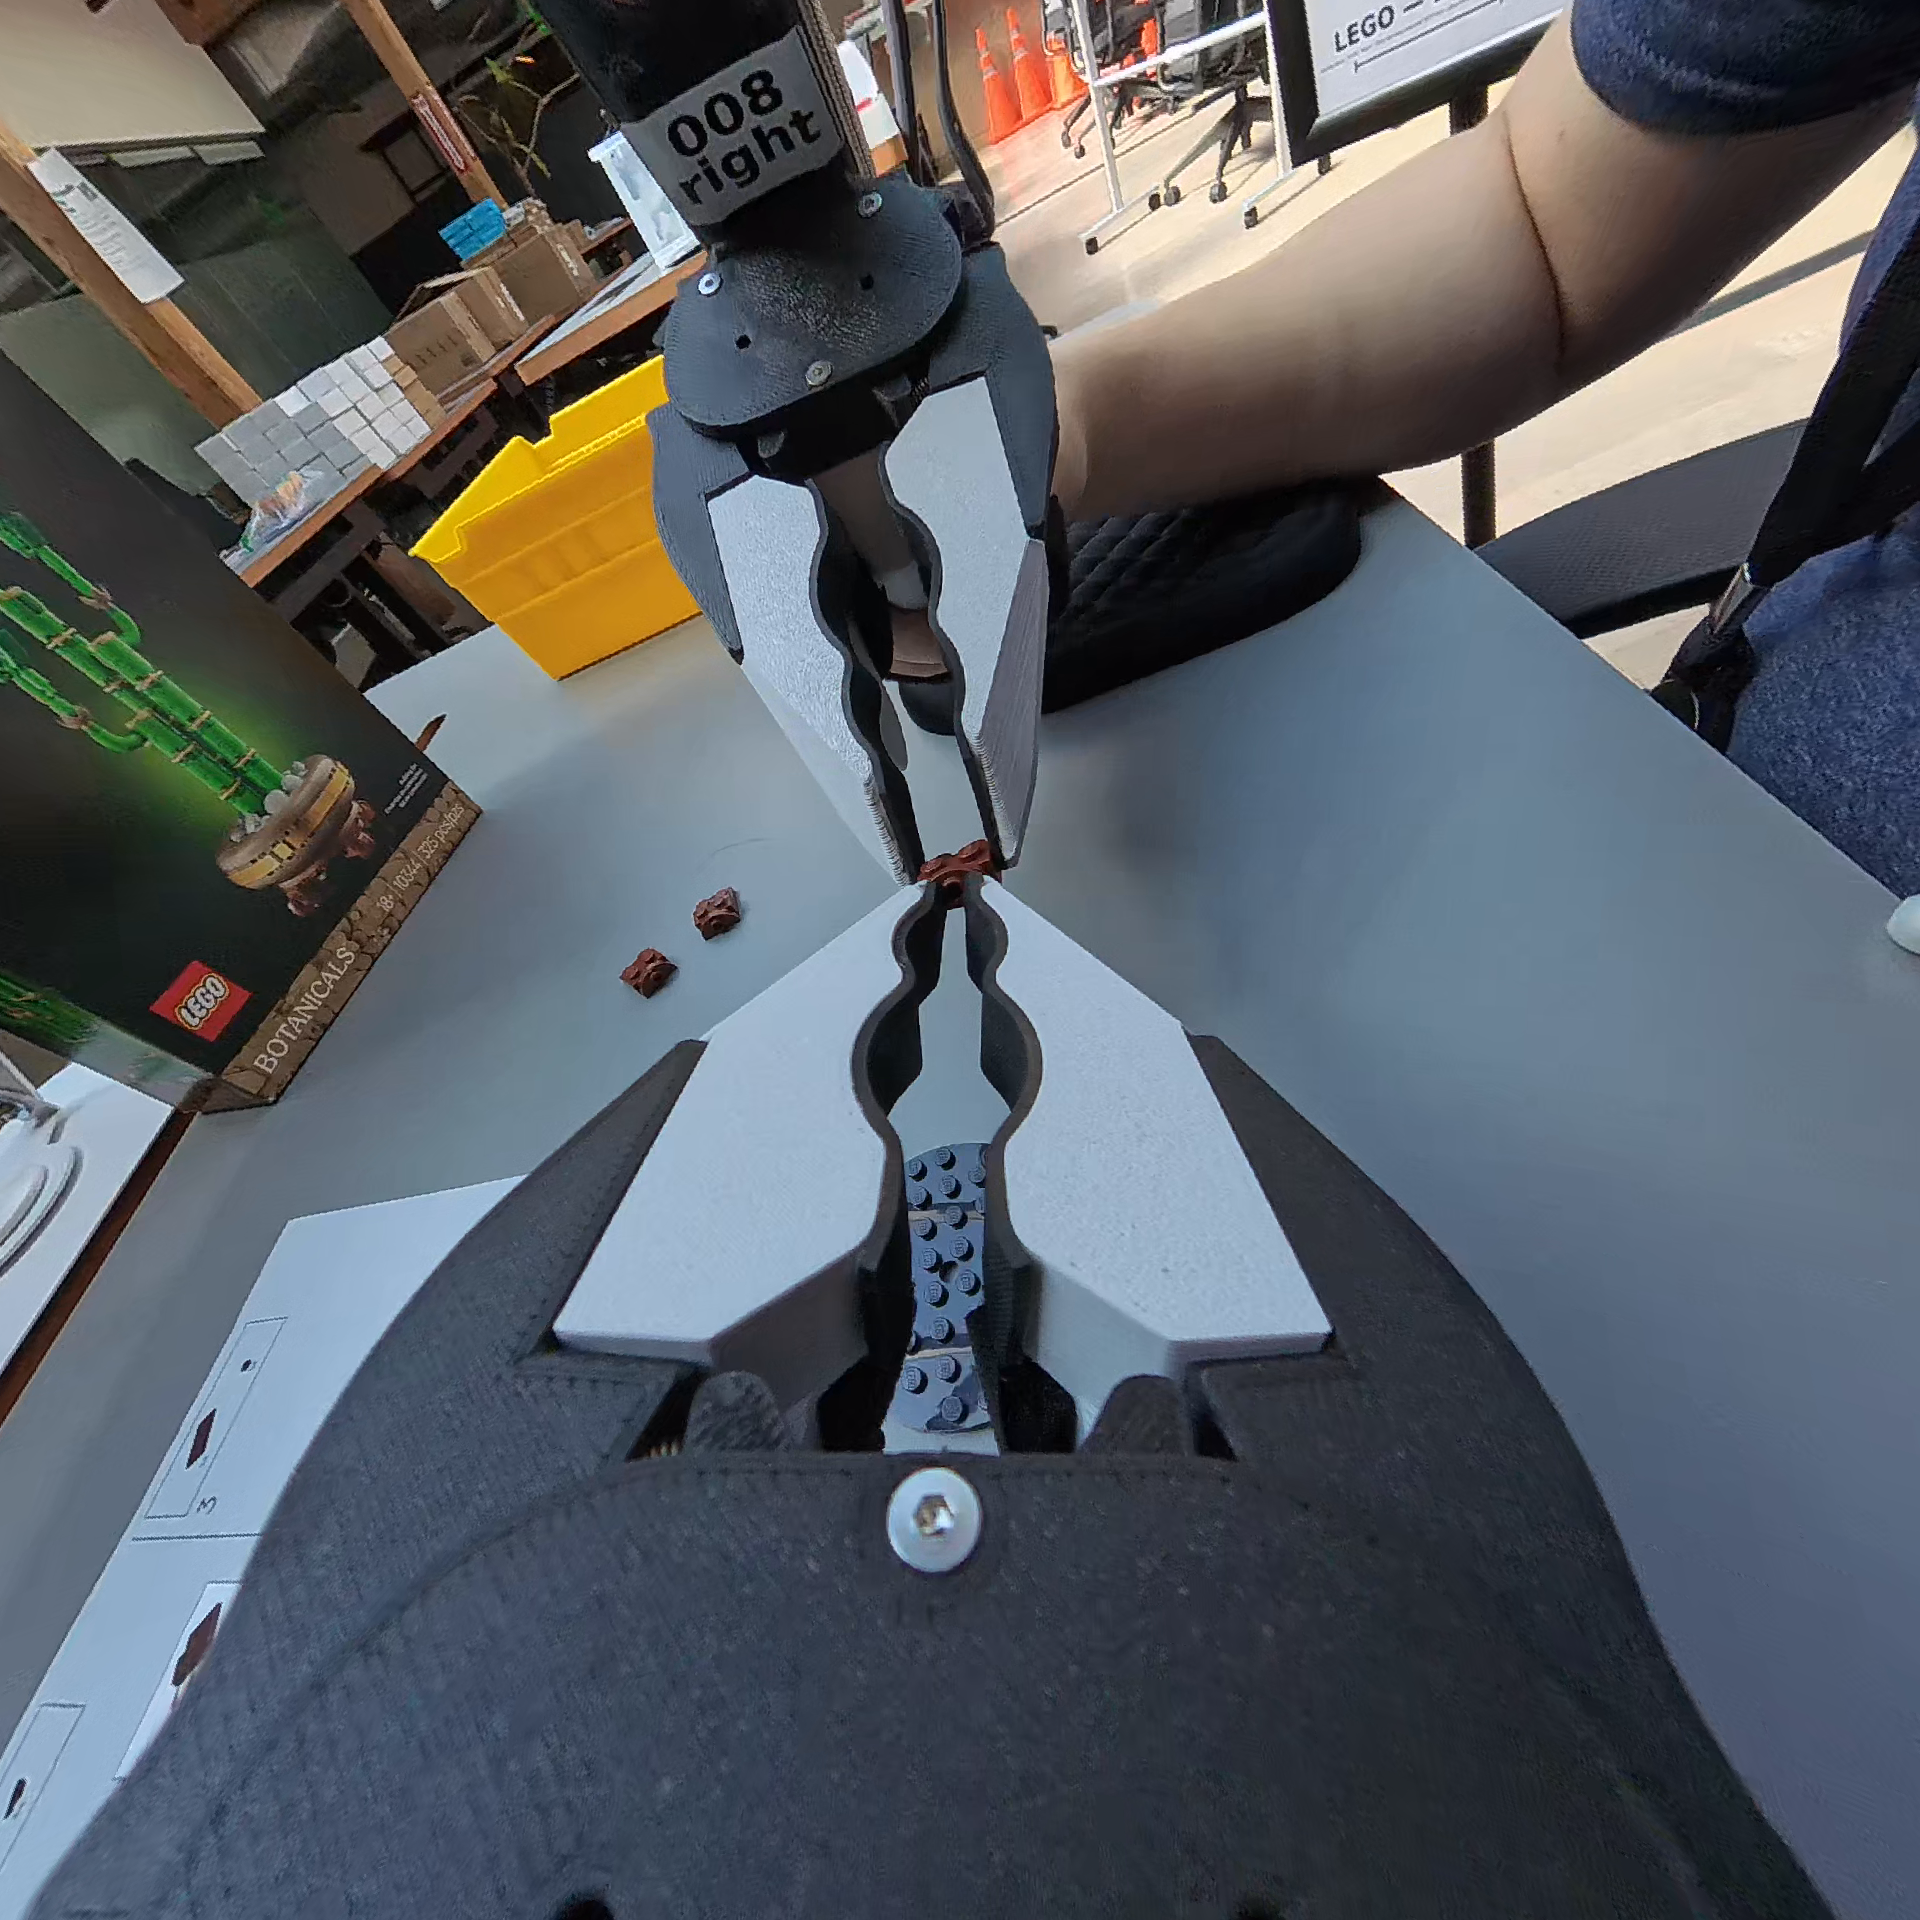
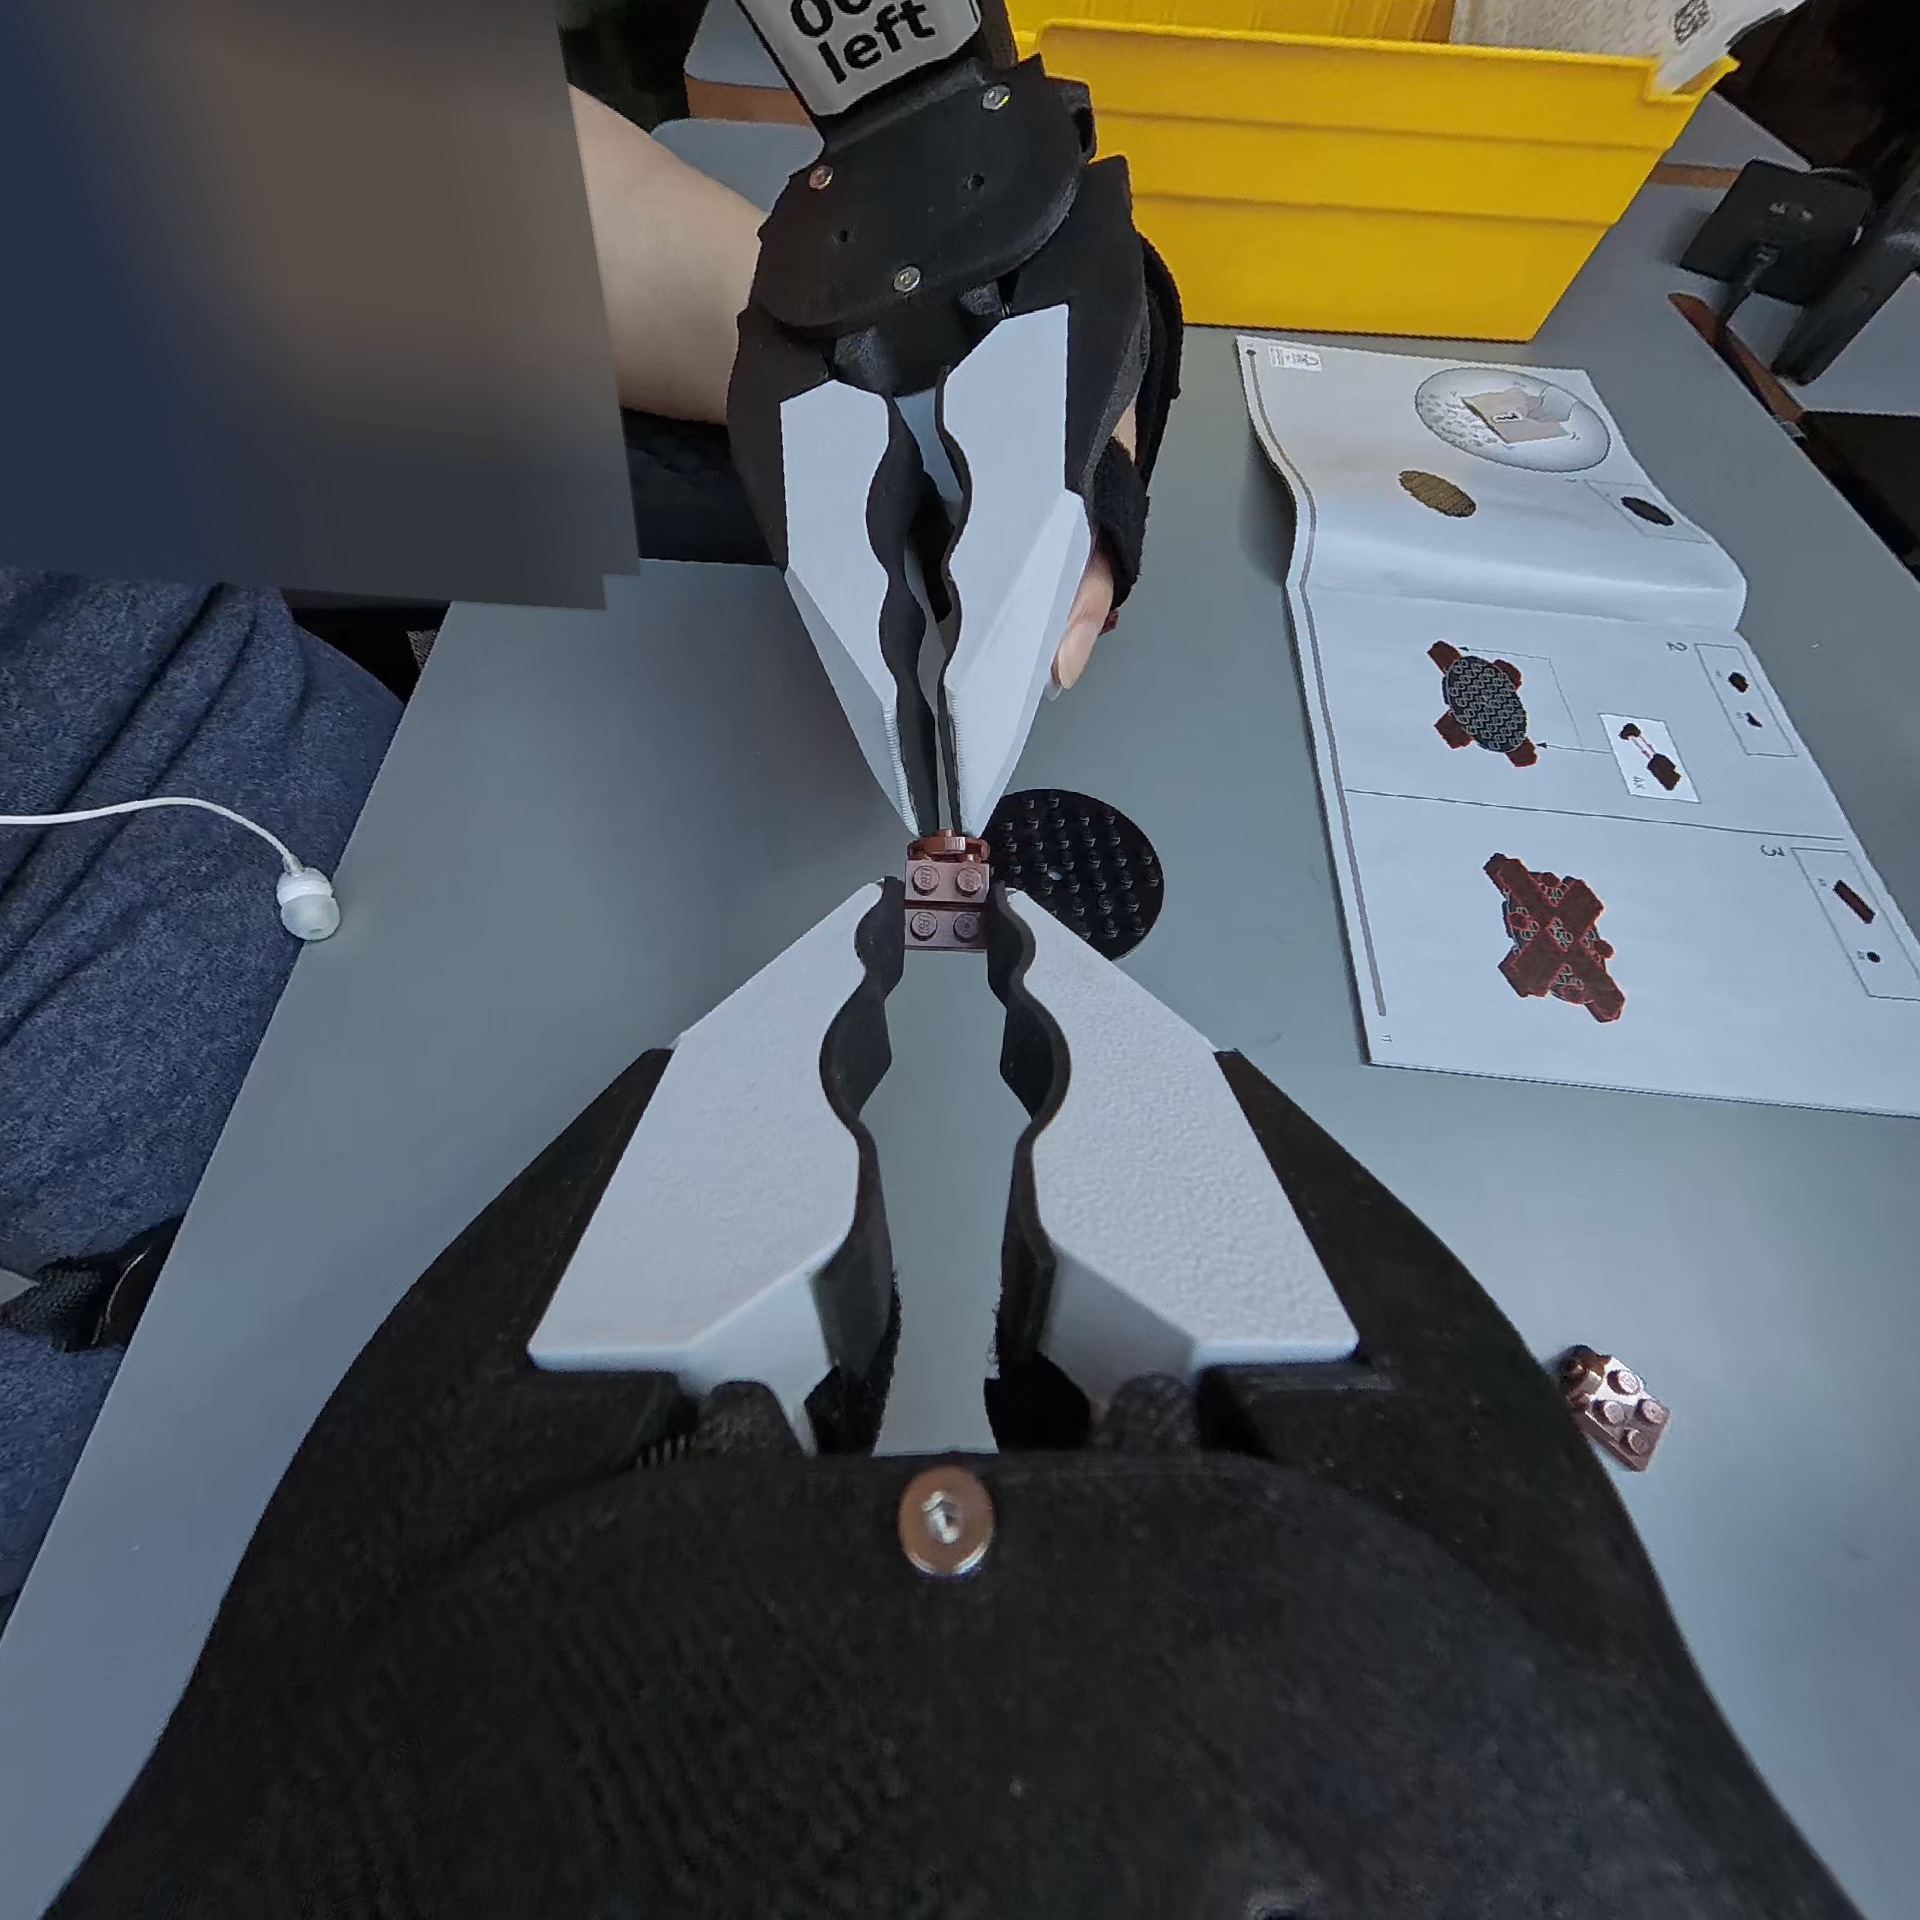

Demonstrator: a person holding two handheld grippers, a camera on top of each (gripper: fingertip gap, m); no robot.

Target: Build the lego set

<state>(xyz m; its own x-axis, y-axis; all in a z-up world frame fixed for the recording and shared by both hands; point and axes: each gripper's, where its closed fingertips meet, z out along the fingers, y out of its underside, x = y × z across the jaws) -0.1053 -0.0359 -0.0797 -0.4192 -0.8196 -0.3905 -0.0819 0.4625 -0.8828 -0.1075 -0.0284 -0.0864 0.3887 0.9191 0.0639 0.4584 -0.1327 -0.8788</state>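
Observation:
My right gripper (image 2: pixel 943 920) is shut on a reddish-brown studded brick (image 2: pixel 943 906), held above the grey table. My left gripper (image 2: pixel 940 819) comes from the opposite side, shut on a small round reddish-brown piece (image 2: pixel 945 844) that touches the brick's far end. In the left wrist view, my left gripper (image 1: pixel 948 902) and right gripper (image 1: pixel 956 847) meet tip to tip with the brown pieces (image 1: pixel 958 864) between them. A black round studded plate (image 2: pixel 1081 868) lies flat on the table just behind the tips; it also shows between my left fingers (image 1: pixel 940 1278).
Two loose brown pieces (image 1: pixel 717 912) (image 1: pixel 649 971) lie on the table; another shows in the right wrist view (image 2: pixel 1610 1405). An open instruction booklet (image 2: pixel 1558 727), a yellow bin (image 2: pixel 1351 156), the set's box (image 1: pixel 156 831), a black padded rest (image 1: pixel 1195 592) and a white earbud (image 2: pixel 307 902) ring the work area. The grippers are tip to tip, or close to it. The black round studded plate (image 2: pixel 1081 868) lies around 9 centimetres away from my right fingertips.

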